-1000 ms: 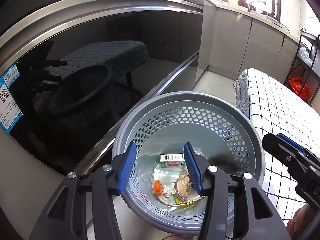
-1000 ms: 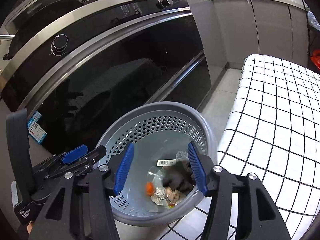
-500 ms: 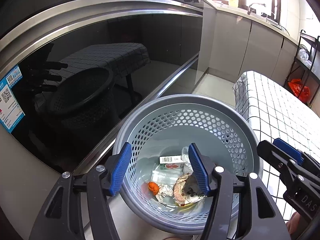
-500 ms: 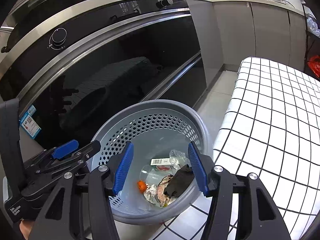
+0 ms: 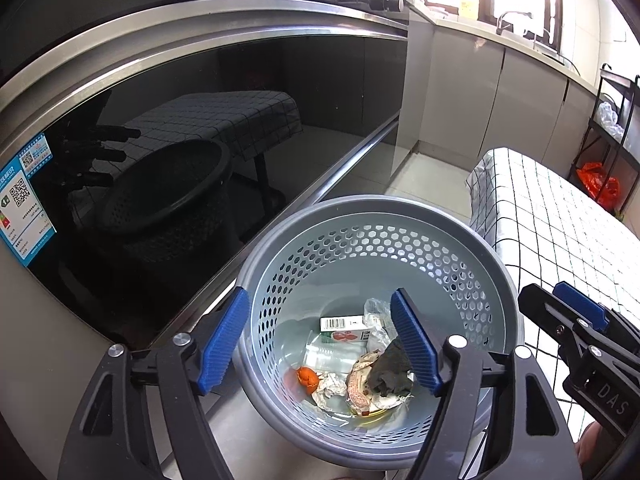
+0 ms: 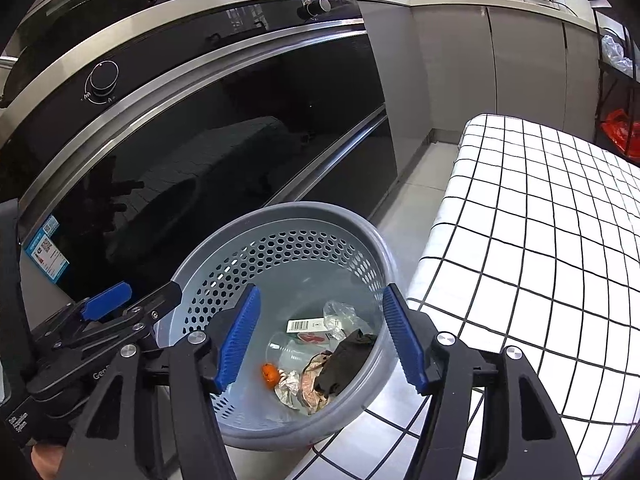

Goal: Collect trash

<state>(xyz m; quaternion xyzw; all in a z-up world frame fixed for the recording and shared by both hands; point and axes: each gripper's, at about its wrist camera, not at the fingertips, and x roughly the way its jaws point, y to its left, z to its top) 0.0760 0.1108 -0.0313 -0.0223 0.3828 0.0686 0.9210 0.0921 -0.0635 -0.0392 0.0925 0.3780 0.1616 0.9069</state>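
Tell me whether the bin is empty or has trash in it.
Has trash. The bin holds a barcoded carton, orange scrap, crumpled wrappers and a dark rag on its bottom, far below the rim.

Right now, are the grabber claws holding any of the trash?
No. The left gripper and right gripper are both opening above the gray basket, nothing between their jaws. The trash lies at the bottom.

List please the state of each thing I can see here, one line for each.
Left gripper: jaws opening, empty.
Right gripper: jaws opening, empty.
Grey basket: upright, trash at bottom.
Dark crumpled piece: lying on the other trash.
Small box: flat, barcode up.
Oven door: closed.
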